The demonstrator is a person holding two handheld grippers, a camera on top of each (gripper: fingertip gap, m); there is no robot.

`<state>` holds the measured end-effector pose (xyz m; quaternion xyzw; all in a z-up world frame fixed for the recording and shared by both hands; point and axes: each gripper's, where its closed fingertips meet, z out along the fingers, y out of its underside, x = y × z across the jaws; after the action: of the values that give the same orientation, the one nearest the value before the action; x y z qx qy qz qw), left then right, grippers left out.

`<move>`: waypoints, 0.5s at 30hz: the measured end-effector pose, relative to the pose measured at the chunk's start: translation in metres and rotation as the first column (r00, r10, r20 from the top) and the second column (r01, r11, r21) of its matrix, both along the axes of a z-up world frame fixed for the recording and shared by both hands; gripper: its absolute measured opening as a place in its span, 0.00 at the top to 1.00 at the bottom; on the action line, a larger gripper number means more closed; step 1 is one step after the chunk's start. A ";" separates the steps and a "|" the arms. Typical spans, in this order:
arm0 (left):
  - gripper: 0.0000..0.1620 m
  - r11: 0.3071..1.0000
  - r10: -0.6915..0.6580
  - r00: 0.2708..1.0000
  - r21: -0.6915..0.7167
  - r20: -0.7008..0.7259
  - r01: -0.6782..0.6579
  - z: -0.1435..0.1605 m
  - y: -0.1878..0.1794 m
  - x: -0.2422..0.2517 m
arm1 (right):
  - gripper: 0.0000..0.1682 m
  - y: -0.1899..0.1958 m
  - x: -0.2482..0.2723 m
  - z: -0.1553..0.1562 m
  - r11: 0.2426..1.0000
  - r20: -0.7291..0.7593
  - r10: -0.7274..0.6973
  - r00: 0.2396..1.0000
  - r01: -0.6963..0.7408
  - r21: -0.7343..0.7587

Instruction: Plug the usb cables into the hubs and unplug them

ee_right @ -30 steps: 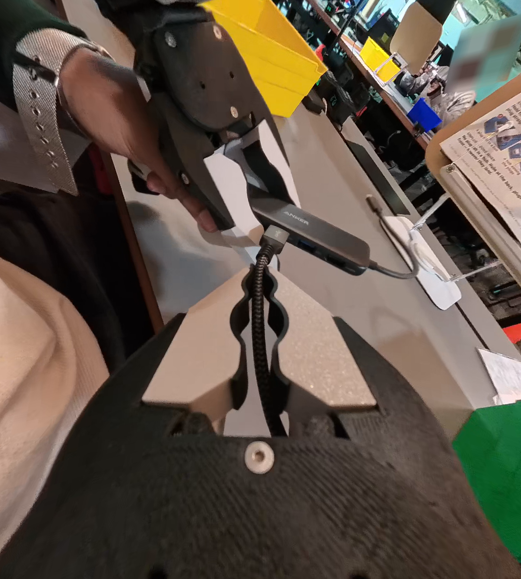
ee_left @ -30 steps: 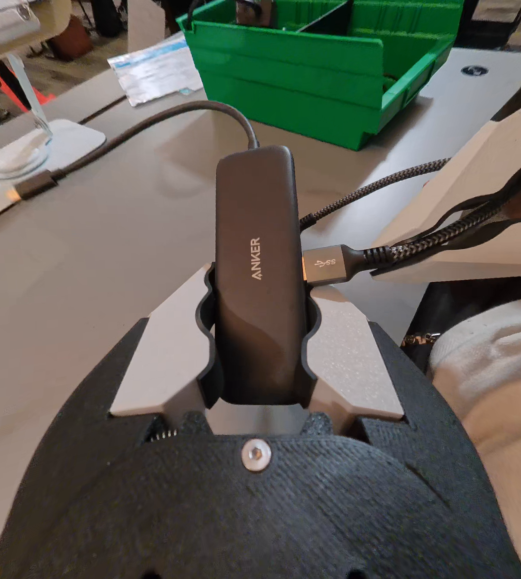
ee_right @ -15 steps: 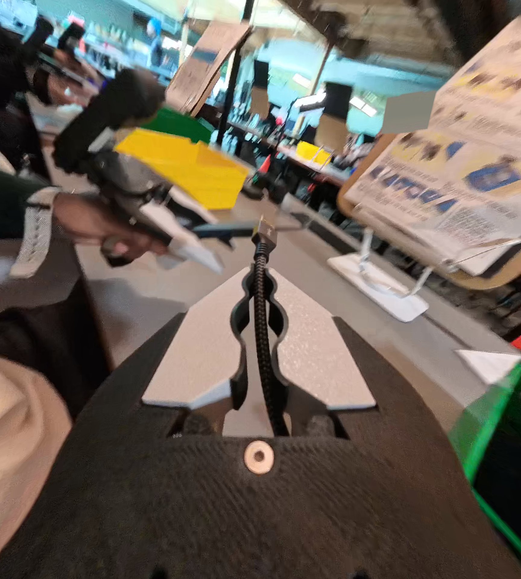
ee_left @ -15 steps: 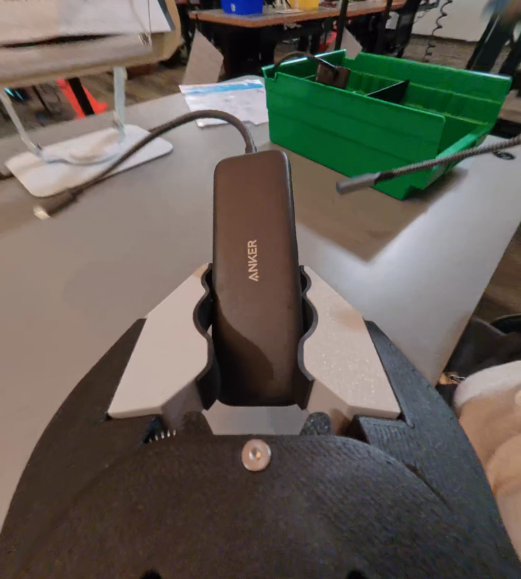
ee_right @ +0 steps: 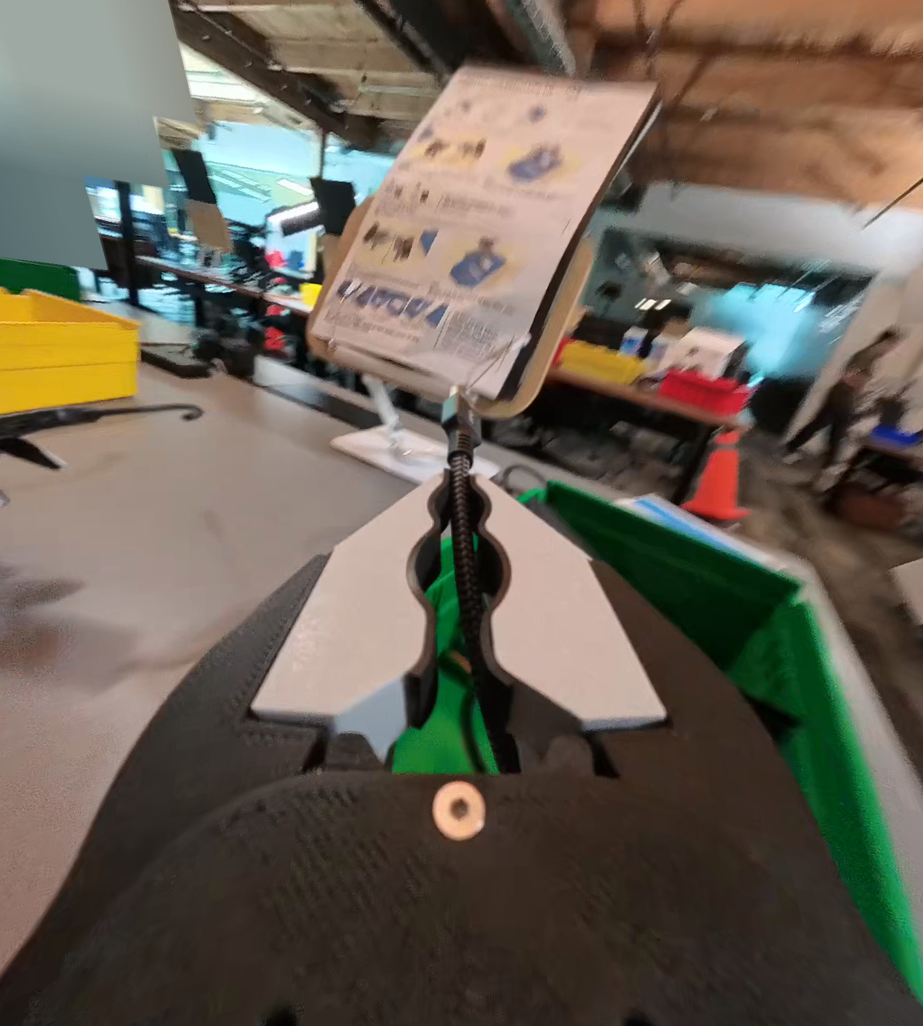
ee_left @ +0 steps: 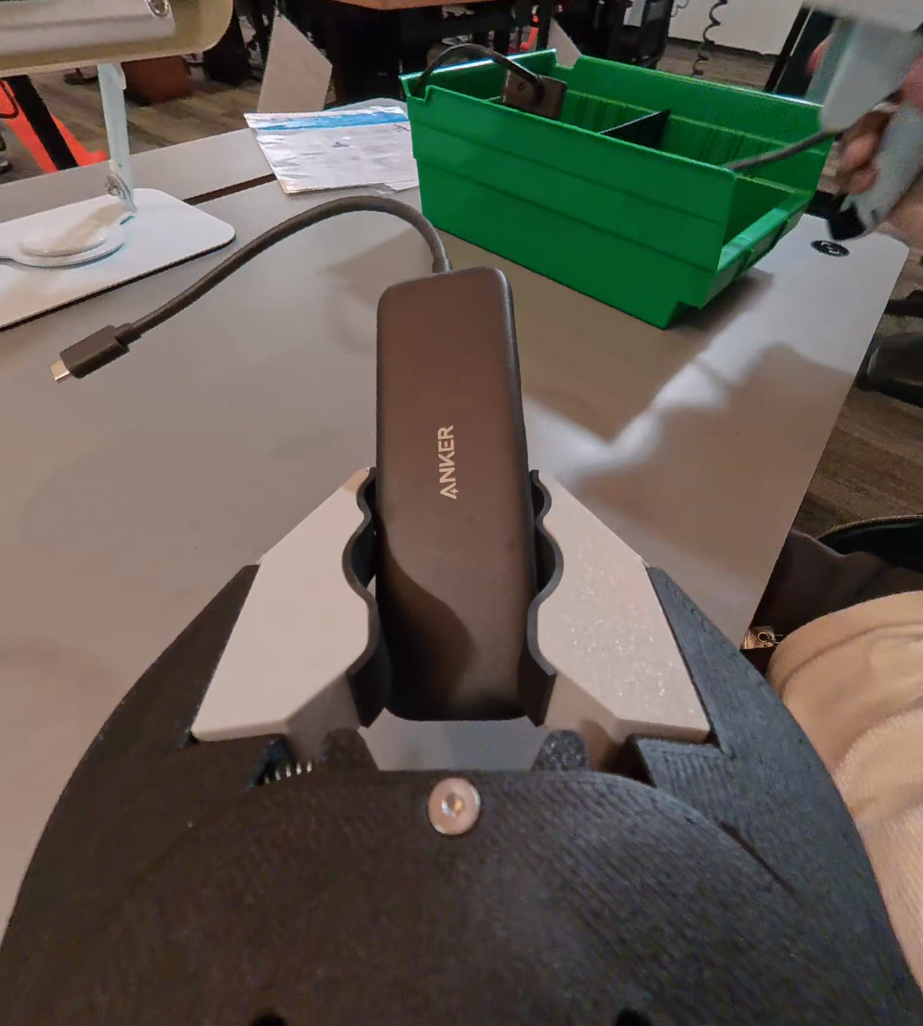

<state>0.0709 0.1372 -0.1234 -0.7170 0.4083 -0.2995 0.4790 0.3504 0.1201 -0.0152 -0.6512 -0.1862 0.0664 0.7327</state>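
left gripper [ee_left: 451,561] jaws pinch hub [ee_left: 451,472], rigid, smooth, light | right gripper [ee_right: 462,555] jaws pinch braided cable [ee_right: 465,533]: limp, better held nearer plug [ee_right: 456,408]

Left gripper [ee_left: 451,583] clamps the slim dark-grey rectangular hub [ee_left: 451,499] above the grey tabletop [ee_left: 170,499]; its thin dark cord [ee_left: 259,244] curls left, plug lying loose; green plastic bin [ee_left: 587,211] sits beyond.

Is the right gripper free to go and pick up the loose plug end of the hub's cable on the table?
Probably not yet: the right gripper is shut on the braided USB cable, which it would have to drop first. The plug itself lies unobstructed.
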 end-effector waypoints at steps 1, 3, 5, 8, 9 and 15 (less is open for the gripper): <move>0.69 1.000 -0.002 1.000 0.000 -0.001 0.002 0.000 -0.001 0.000 | 0.98 0.007 0.006 -0.015 0.998 -0.032 0.007 0.999 -0.009 -0.070; 0.69 1.000 -0.009 1.000 -0.005 0.002 0.009 0.000 -0.001 0.000 | 0.83 0.021 0.030 -0.047 0.973 -0.075 -0.083 0.994 0.064 -0.223; 0.69 1.000 -0.014 1.000 -0.015 0.009 0.014 0.000 -0.002 0.000 | 0.55 0.025 0.053 -0.070 0.919 -0.133 -0.185 0.974 0.123 -0.375; 0.69 0.999 -0.022 1.000 -0.029 0.016 0.023 -0.001 -0.003 -0.001 | 0.49 0.019 0.071 -0.062 0.915 -0.267 -0.241 0.933 0.126 -0.383; 0.69 0.999 -0.026 1.000 -0.035 0.018 0.026 -0.001 -0.004 -0.001 | 0.53 0.016 0.076 -0.055 0.926 -0.301 -0.252 0.920 0.138 -0.352; 0.69 0.996 -0.046 0.998 -0.069 0.038 0.049 -0.003 -0.007 0.002 | 0.62 0.002 0.065 -0.019 0.961 -0.272 -0.234 0.933 0.180 -0.210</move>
<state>0.0727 0.1302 -0.1266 -0.7178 0.4058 -0.3378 0.4538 0.4150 0.1218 -0.0337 -0.7142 0.0018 0.1015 0.6925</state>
